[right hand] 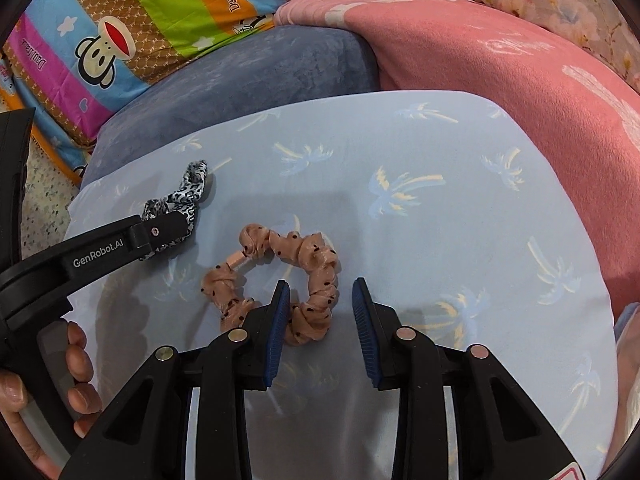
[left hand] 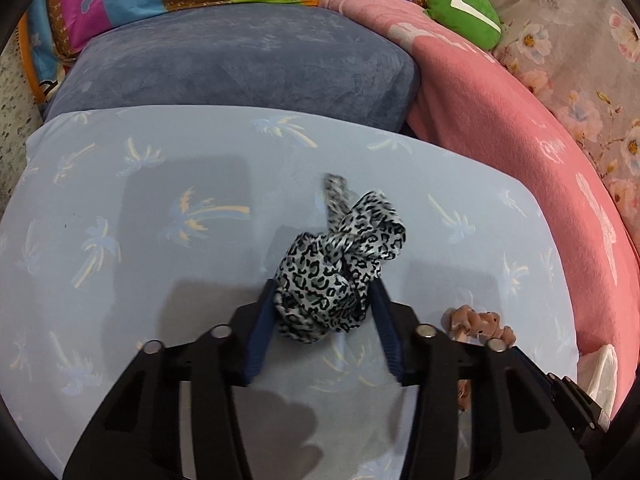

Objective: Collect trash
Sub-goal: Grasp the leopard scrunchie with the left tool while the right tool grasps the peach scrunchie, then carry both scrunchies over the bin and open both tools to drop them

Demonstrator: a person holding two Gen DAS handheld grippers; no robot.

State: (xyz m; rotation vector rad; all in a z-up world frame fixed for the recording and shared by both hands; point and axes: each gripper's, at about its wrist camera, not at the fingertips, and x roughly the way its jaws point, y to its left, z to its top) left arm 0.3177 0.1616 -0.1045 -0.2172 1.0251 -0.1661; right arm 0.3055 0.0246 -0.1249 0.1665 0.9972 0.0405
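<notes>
Left wrist view: left hand-held gripper [left hand: 326,300] is pinching leopard-print scrunchie [left hand: 340,264]; right hand-held gripper [right hand: 320,292] is straddling peach scrunchie [right hand: 280,284], jaws spread.

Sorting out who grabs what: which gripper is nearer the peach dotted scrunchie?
Right. The right gripper straddles part of the peach dotted scrunchie, one loop lying between its fingers. The left gripper is off to the side, its fingers around the leopard-print scrunchie.

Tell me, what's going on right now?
Left gripper clamped on leopard-print scrunchie. Right gripper open, straddling peach dotted scrunchie. Nothing in the way.
</notes>
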